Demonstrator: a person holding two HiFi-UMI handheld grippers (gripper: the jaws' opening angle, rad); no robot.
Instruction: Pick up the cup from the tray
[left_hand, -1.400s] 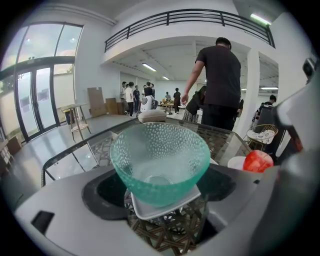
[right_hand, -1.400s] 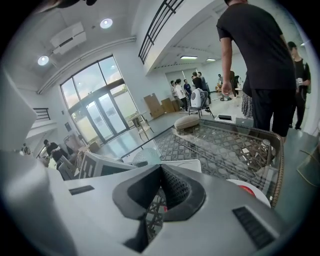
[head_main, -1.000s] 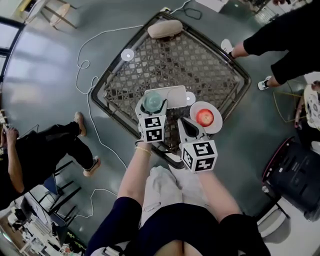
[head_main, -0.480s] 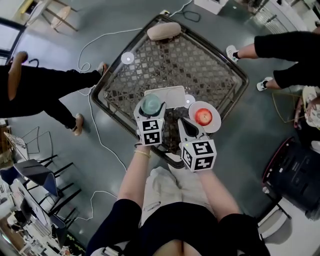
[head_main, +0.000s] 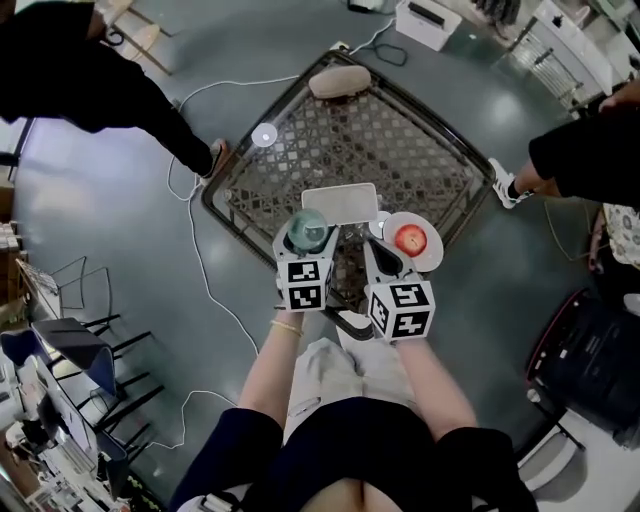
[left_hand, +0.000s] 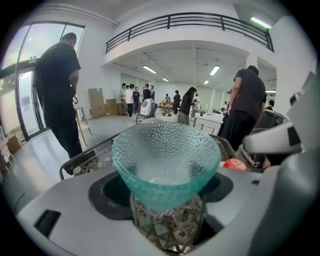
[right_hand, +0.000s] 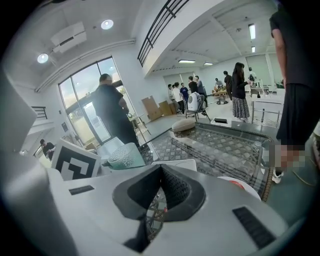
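Note:
My left gripper (head_main: 306, 240) is shut on a teal dimpled glass cup (head_main: 307, 228), held upright near the table's front edge. In the left gripper view the cup (left_hand: 165, 157) fills the middle, its base pinched between the jaws of that gripper (left_hand: 165, 195). The white tray (head_main: 340, 203) lies just beyond the cup on the woven glass-topped table (head_main: 400, 150). My right gripper (head_main: 378, 252) hovers beside it to the right, shut with nothing in it; the right gripper view shows the same gripper (right_hand: 160, 175) with its jaws pressed together.
A white plate (head_main: 428, 256) with a red apple (head_main: 410, 239) sits right of the tray. A beige cushion (head_main: 340, 81) lies at the table's far edge and a white disc (head_main: 264, 135) at its left. Cables trail on the floor; people stand around the table.
The cup in my left gripper has come back toward me, off the tray. The right gripper has kept its place. A person has walked past on the left.

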